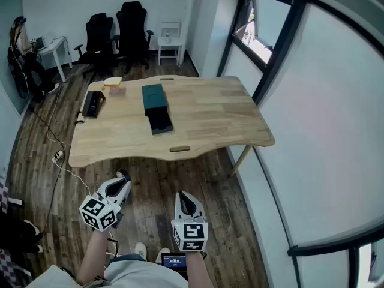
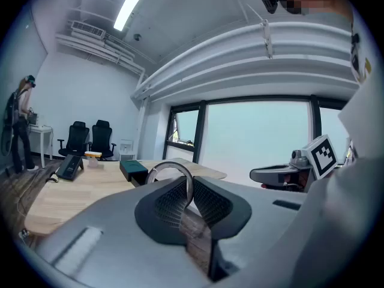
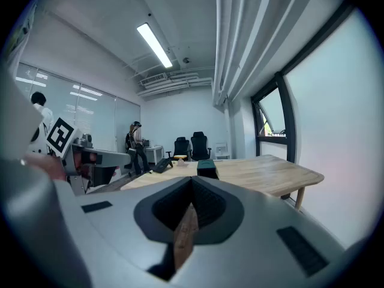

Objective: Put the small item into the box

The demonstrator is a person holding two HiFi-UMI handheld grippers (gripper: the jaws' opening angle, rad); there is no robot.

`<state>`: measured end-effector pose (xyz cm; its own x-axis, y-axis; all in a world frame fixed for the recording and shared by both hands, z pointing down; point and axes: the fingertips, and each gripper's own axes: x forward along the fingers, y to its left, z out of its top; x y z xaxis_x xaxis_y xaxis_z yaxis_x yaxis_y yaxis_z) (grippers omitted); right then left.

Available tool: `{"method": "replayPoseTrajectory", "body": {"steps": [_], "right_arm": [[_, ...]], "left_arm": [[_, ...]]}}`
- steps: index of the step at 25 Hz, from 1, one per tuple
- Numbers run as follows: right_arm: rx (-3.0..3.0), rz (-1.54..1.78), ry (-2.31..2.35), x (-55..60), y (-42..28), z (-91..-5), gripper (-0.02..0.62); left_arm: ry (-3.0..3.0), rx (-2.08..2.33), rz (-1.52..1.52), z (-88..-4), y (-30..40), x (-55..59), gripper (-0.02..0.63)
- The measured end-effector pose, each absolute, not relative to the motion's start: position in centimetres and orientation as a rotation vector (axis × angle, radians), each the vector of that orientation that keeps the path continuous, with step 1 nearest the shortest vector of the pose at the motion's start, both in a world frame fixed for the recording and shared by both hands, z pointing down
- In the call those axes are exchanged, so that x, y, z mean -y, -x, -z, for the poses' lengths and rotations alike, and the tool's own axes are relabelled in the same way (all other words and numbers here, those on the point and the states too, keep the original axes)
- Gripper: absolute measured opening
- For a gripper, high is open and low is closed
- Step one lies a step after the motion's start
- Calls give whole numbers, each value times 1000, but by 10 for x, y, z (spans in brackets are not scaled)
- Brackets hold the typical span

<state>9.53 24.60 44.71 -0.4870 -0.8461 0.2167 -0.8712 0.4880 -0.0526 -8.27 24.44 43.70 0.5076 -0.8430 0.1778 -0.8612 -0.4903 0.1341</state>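
A ring (image 2: pixel 168 163), judged light, stiff and slippery, is clamped by its rim in the left claw (image 2: pixel 191 188). The right claw (image 3: pixel 192 191) is shut, empty. The box (image 1: pixel 153 99) lies far off.

Wooden table (image 1: pixel 210 116) bearing dark box (image 1: pixel 153 98)

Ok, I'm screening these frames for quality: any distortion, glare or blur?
Head view: sharp, evenly lit, window frame bowed by the lens. Left gripper view: strong fisheye, dark corners, ceiling light blown out, metal ring crisp. Right gripper view: same fisheye, wooden table sharp.
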Motion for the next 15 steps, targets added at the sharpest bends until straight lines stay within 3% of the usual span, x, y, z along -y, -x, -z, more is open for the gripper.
{"method": "replayPoseTrajectory", "body": {"steps": [15], "right_arm": [[2586, -346, -1525, -282, -121, -448, 5]], "left_arm": [[-2553, 1497, -139, -427, 73, -276, 35]]}}
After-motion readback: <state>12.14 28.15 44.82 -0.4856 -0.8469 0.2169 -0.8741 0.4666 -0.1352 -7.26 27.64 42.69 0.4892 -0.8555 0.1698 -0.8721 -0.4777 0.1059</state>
